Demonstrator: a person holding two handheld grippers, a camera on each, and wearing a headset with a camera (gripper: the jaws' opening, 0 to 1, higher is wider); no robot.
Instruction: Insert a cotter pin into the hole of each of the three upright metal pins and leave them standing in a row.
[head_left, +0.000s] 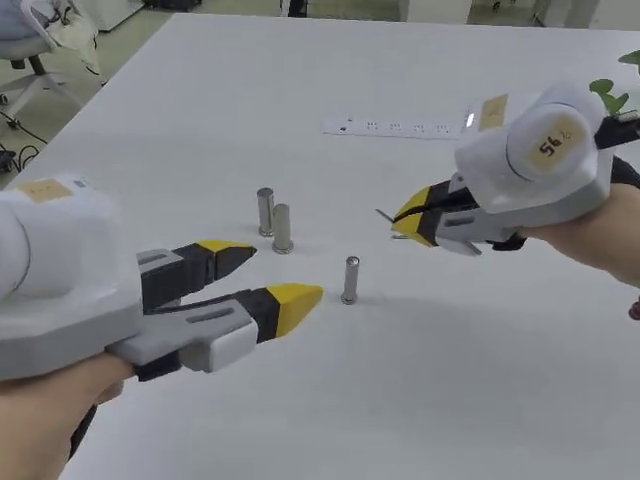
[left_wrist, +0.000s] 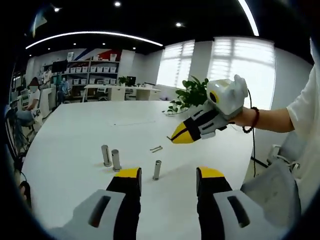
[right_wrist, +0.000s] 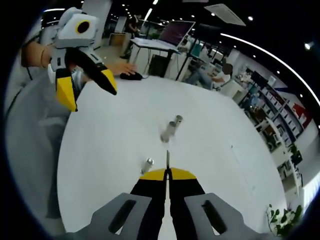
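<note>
White counter (head_left: 200, 90) in a bright open office, seen from above and close. Low on the left of the head view, the left gripper (head_left: 272, 272) has its yellow-tipped jaws spread wide with nothing between them. In the left gripper view, one upright pin shows in the gap between those jaws.

On the right, raised above the counter, the right gripper (head_left: 405, 222) has its jaws pressed together on a thin cotter pin (head_left: 385, 215), which pokes out past the tips. The right gripper view shows the same cotter pin (right_wrist: 167, 159) pointing straight ahead from the closed jaws.

Three metal pins stand upright on the counter between the two grippers. The single pin (head_left: 351, 280) stands just beyond the left gripper's tips, nearer the person than the right gripper's tips. The back pin (head_left: 265, 210) and the middle pin (head_left: 283, 228) stand close together, farther away and to the left.

Two loose cotter pins (left_wrist: 156, 148) lie flat on the counter beyond the single pin, near the right gripper. A power strip (head_left: 395, 128) lies farther back. A plant (head_left: 610, 95) shows at the right edge.
</note>
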